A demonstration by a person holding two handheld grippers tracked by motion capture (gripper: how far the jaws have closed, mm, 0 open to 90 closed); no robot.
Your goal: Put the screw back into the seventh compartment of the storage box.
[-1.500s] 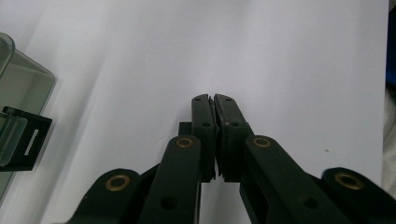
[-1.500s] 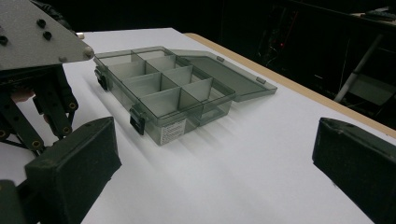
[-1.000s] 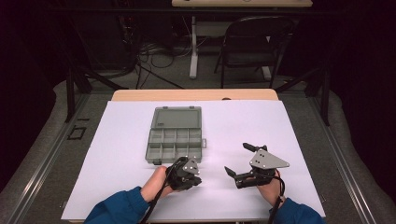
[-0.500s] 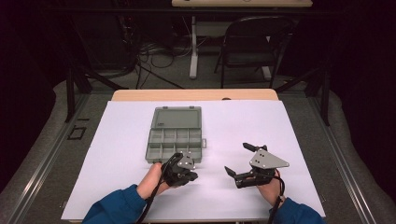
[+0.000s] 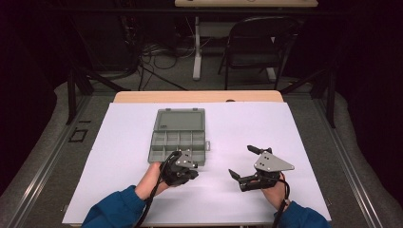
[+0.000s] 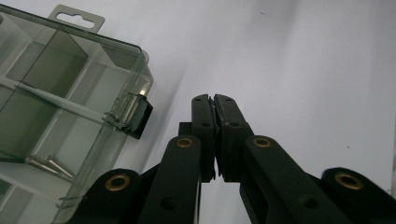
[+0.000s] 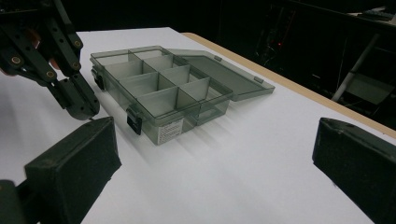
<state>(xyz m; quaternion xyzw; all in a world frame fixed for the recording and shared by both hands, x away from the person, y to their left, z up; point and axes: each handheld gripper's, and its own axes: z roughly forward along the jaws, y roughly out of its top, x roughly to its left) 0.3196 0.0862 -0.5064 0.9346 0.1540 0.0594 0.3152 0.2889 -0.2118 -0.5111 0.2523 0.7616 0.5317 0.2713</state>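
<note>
- Moved since the earlier frames: left gripper (image 5: pixel 183 168), shifted slightly within the lower centre of the high view, tips settling at the near edge of the compartment box (image 5: pixel 179 135); right gripper (image 5: pixel 249 166) unchanged in place.
- Compartment box: grey, see-through, lid folded open toward the top of the high view, resting on the white table cover (image 5: pixel 247 126), centre-left of frame. Long axis runs up and down the frame, lid included.
- Contents: small screws (image 6: pixel 46 165) in one compartment, lower left of the left gripper view.
- Latch (image 6: pixel 137 114): dark clip on the box's near wall, just left of and a little above the left gripper's tips in the left gripper view; apart from them, not touching.
- Left gripper (image 6: pixel 215 100), fingers: pressed together, nothing between them.
- Right gripper (image 7: pixel 215 154), fingers: spread wide, nothing between them; box (image 7: pixel 163 88) lies ahead in the upper left of the right gripper view, well apart.
- Nearer hand: left, just beside the box; right stands off at lower right of the high view.
- Judgement: any next contact with box or latch falls to the left gripper, moving up and left.
</note>
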